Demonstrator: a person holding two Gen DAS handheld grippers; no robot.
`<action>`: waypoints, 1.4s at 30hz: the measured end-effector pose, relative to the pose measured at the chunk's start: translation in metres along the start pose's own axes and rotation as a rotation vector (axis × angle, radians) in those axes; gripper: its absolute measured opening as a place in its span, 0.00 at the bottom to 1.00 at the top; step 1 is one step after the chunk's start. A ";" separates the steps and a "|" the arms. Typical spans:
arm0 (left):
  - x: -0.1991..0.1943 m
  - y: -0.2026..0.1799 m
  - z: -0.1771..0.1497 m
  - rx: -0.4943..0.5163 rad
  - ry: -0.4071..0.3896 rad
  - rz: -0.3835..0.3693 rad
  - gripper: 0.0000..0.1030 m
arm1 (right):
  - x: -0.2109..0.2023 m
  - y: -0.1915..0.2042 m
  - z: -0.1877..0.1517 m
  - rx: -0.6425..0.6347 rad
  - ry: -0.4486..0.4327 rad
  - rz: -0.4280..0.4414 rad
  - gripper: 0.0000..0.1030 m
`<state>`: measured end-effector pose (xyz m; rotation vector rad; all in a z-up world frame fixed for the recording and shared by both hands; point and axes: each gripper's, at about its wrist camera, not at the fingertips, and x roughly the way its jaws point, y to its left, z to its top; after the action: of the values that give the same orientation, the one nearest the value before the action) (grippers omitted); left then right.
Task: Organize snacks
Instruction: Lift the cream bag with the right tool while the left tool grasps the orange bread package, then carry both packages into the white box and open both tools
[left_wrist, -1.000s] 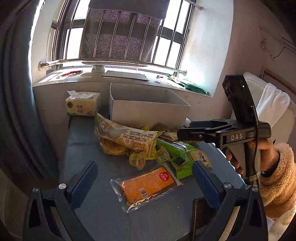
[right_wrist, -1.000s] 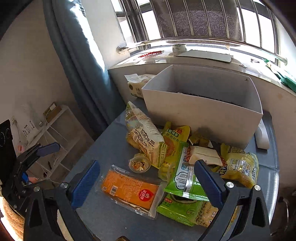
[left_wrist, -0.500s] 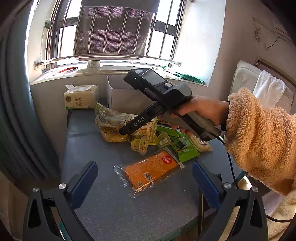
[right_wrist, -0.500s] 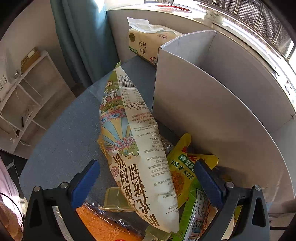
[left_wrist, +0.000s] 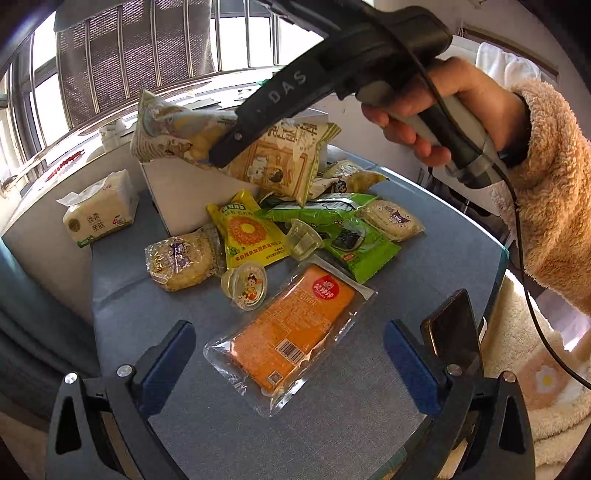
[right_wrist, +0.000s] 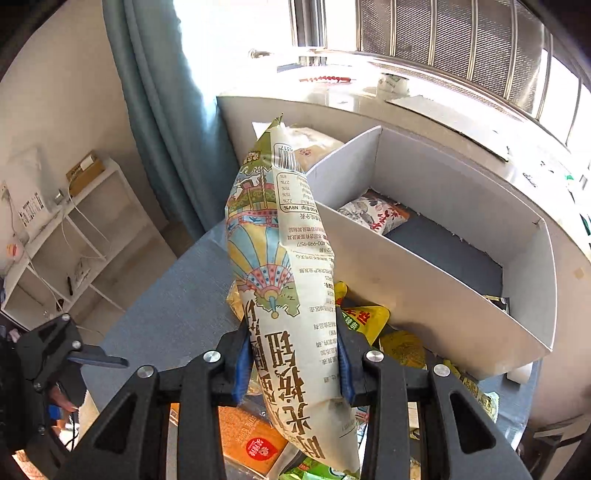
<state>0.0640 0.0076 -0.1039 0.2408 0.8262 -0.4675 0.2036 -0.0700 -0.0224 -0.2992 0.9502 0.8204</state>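
Observation:
A tall cream snack bag (right_wrist: 273, 258) with a colourful print stands between the blue pads of my right gripper (right_wrist: 293, 365). The jaws are closing and the pads press its lower half. In the left wrist view this bag (left_wrist: 280, 158) hangs off the table in front of the white cardboard box (left_wrist: 184, 195), held by my right gripper (left_wrist: 221, 155). My left gripper (left_wrist: 288, 343) is open, low over the orange vacuum packet (left_wrist: 295, 325), holding nothing. The left gripper (right_wrist: 96, 358) also shows at the lower left of the right wrist view.
On the grey table lie a yellow pouch (left_wrist: 247, 232), a green seaweed packet (left_wrist: 354, 236), two jelly cups (left_wrist: 249, 284), rice-cake packs and a tissue pack (left_wrist: 98, 214). The box (right_wrist: 406, 273) holds one packet (right_wrist: 373, 214). A phone (left_wrist: 454, 332) sits near the right edge.
My right gripper came in over the pile, shut on the big cream bag and lifted it clear. My left gripper dropped lower and rolled, closer to the orange packet.

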 end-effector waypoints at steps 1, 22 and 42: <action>0.009 -0.003 0.003 0.048 0.025 -0.010 1.00 | -0.016 -0.005 -0.006 0.027 -0.028 0.018 0.39; 0.082 0.025 0.007 0.008 0.233 -0.183 0.55 | -0.118 -0.026 -0.127 0.252 -0.201 0.157 0.40; -0.023 0.095 0.155 -0.451 -0.299 0.026 0.55 | -0.093 -0.105 -0.023 0.462 -0.256 -0.066 0.40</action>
<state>0.1978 0.0381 0.0180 -0.2307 0.6135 -0.2729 0.2380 -0.1986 0.0281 0.1707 0.8552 0.5417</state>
